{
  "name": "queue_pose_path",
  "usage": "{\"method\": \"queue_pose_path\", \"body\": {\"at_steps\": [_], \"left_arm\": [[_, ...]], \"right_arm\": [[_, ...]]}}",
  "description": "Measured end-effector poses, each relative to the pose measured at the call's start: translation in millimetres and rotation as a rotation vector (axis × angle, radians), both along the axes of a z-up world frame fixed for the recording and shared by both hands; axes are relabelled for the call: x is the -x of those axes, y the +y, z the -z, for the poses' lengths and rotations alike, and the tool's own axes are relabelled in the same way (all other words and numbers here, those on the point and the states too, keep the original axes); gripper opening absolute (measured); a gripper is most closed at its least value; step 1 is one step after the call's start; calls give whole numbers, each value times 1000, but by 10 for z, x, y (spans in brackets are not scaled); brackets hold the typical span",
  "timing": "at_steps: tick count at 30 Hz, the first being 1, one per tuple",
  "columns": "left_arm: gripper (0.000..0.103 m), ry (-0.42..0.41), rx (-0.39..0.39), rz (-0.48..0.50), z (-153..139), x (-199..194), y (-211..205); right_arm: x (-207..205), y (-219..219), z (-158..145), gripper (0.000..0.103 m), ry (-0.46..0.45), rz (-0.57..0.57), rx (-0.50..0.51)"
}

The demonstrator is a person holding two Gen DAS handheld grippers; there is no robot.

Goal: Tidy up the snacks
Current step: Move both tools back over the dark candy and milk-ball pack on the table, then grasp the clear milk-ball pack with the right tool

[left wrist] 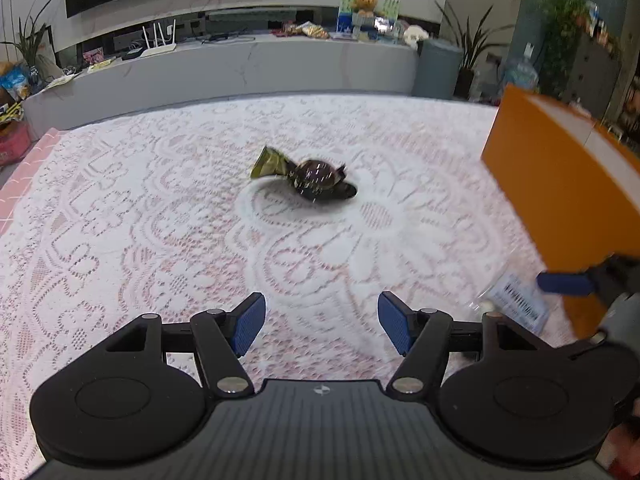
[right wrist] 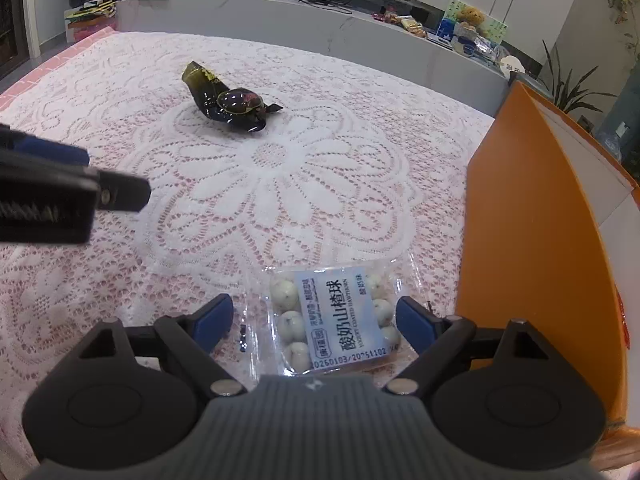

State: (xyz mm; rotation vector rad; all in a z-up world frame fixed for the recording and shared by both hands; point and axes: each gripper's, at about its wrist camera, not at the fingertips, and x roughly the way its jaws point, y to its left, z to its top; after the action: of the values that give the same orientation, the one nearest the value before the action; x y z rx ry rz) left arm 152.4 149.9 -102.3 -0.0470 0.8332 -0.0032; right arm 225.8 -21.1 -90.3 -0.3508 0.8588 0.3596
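A clear pack of white yogurt-coated hawthorn balls (right wrist: 340,320) lies flat on the lace cloth beside an orange box (right wrist: 532,232). My right gripper (right wrist: 312,316) is open low over it. The pack sits between the blue pads, with a gap showing at the left pad (right wrist: 212,320). Farther out on the cloth lies a dark, shiny wrapped candy with an olive twisted end (left wrist: 308,174) (right wrist: 228,104). My left gripper (left wrist: 320,312) is open over bare cloth, short of the candy, with nothing between its fingers. The pack's label (left wrist: 520,304) and the orange box (left wrist: 560,184) show at the right of the left wrist view.
A white lace cloth (left wrist: 160,220) over pink covers the table. Beyond its far edge runs a grey counter (left wrist: 240,68) with routers, snack bags and a teddy bear (left wrist: 364,2). Potted plants (left wrist: 472,48) stand at the sides. The left gripper's body (right wrist: 60,184) juts in from the left.
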Motion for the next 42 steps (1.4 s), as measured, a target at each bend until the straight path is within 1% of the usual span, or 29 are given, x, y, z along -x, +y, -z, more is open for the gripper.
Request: {"method": "queue_pose_path", "body": {"at_steps": [2,4,5,6,7,8,9,12,15,19,23,27,28,30,32,35,36,37,38,39,40,41,42], "left_arm": [[76,18,6,4,48,-11,2],[76,24,11,6,63,-6,5],[76,23,11,8,61,-4,-3],[76,20,10,11,57,-1,-7],[76,17,9,14,52,5,-15],[76,15,7,17,47,9,-21],[76,14,6,20,43,12,-26],[76,12,-2,22,39,13,-35],[76,8,1,20,29,12,-24],[76,-4,4,15,11,11,-8],[76,-4,4,-9,9,-17,54],[75,-1,27,-52,15,-28,161],[71,0,29,-60,19,-33,184],[69,11,11,-84,43,-44,228],[69,15,30,-87,57,-55,275],[69,20,50,-88,68,-74,306],[69,20,49,-85,72,-78,301],[69,21,46,-81,77,-79,296],[69,21,44,-79,80,-79,293],[69,23,46,-77,83,-77,294],[70,24,49,-77,85,-75,295],[70,26,51,-78,86,-73,297],[70,26,53,-79,87,-72,298]], "right_arm": [[-1,1,-4,85,-4,5,0],[6,-5,-8,73,-19,14,5],[15,-8,-22,71,-29,10,8],[25,-3,-32,66,-34,6,10],[48,9,-42,52,-46,-6,15],[78,31,-50,47,-58,-22,23],[118,55,-62,32,-77,-35,36],[208,116,-75,17,-112,-82,64],[231,101,-122,9,-134,-87,57],[206,89,-299,2,-182,-82,13],[83,190,-407,2,-224,-125,5],[-2,375,-385,1,-250,-194,-22],[-3,431,-361,1,-255,-222,-27],[21,539,-295,1,-265,-266,-15],[22,569,-230,2,-245,-293,-16],[10,566,-159,6,-200,-310,-12],[0,559,-150,9,-188,-303,-14],[-14,547,-148,15,-172,-293,-21],[-29,527,-153,18,-154,-279,-35],[-38,499,-160,24,-141,-261,-52],[-44,471,-163,35,-127,-245,-64],[-42,440,-163,40,-123,-226,-74],[-41,411,-169,51,-125,-207,-80]]}}
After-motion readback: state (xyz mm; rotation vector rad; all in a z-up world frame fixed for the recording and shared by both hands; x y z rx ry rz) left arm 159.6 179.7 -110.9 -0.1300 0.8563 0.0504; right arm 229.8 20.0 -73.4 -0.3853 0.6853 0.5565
